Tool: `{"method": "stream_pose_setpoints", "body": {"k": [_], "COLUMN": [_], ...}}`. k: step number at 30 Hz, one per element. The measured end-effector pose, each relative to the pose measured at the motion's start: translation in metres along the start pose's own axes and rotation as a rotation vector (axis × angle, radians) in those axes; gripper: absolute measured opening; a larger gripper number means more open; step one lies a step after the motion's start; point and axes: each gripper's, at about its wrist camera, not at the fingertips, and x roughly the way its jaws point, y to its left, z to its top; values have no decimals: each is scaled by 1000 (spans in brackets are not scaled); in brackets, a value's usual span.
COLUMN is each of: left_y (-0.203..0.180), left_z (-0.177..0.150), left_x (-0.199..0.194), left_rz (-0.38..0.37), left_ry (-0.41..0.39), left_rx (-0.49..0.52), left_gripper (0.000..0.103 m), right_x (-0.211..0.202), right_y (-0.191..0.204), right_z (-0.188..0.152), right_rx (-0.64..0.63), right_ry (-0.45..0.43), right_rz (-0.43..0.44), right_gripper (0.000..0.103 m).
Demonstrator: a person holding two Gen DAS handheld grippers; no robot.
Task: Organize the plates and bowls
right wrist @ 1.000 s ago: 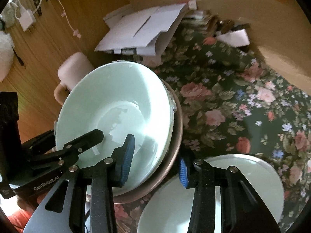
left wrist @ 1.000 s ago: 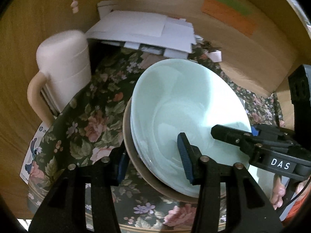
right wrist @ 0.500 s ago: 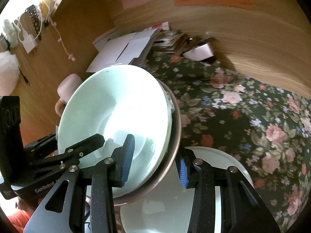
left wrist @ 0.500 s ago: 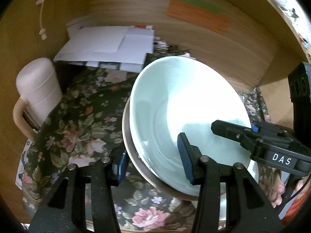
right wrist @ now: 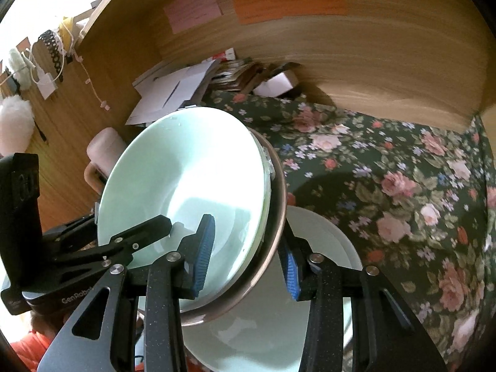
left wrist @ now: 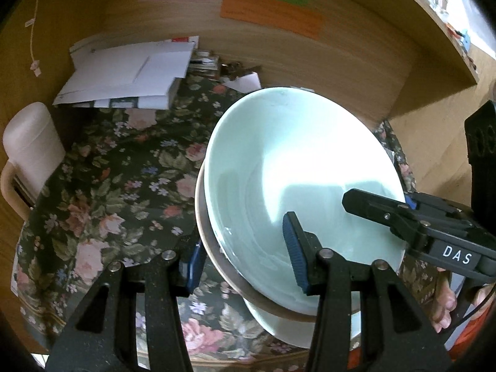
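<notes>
A stack of pale green bowls (left wrist: 294, 170) nested in a brown-rimmed dish (left wrist: 201, 217) hangs tilted above the floral tablecloth (left wrist: 124, 186). My left gripper (left wrist: 245, 257) is shut on the stack's near rim, one blue pad inside the top bowl and one under the dish. My right gripper (right wrist: 246, 260) is shut on the opposite rim of the same stack (right wrist: 192, 170), clamping the brown rim (right wrist: 277, 201). Each gripper appears in the other's view: right gripper (left wrist: 387, 214), left gripper (right wrist: 139, 232). Another pale plate (right wrist: 325, 238) lies on the cloth beneath the stack.
A cream lidded jug (left wrist: 31, 142) with a handle stands at the left against the wooden wall. White papers and envelopes (left wrist: 130, 74) are piled at the back. Coloured notes (left wrist: 269, 15) stick to the wooden back panel. A person's fingers (left wrist: 443, 303) show at the right.
Both grippers have carried the stack to the right, away from the jug and papers, and a little upward. The pale plate on the cloth now lies under the stack.
</notes>
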Motion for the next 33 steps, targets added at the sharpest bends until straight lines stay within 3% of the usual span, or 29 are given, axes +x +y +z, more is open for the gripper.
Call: {"method": "stream_pose_setpoints", "body": {"k": [24,33], "left_y": [-36,-39], "left_z": [-22,-21], "left_x": [29,30], "left_rz": [-33,-38], "left_ry": [97,85], "left_rx": [54,68], "left_gripper": [47,47], "right_x": [-2,7], "right_y": [-38,-48], "right_z": [-33,-39], "right_rx": [118,149], "right_ry": [41,58], "right_rz": [-37,-32], "right_gripper": [37,37]}}
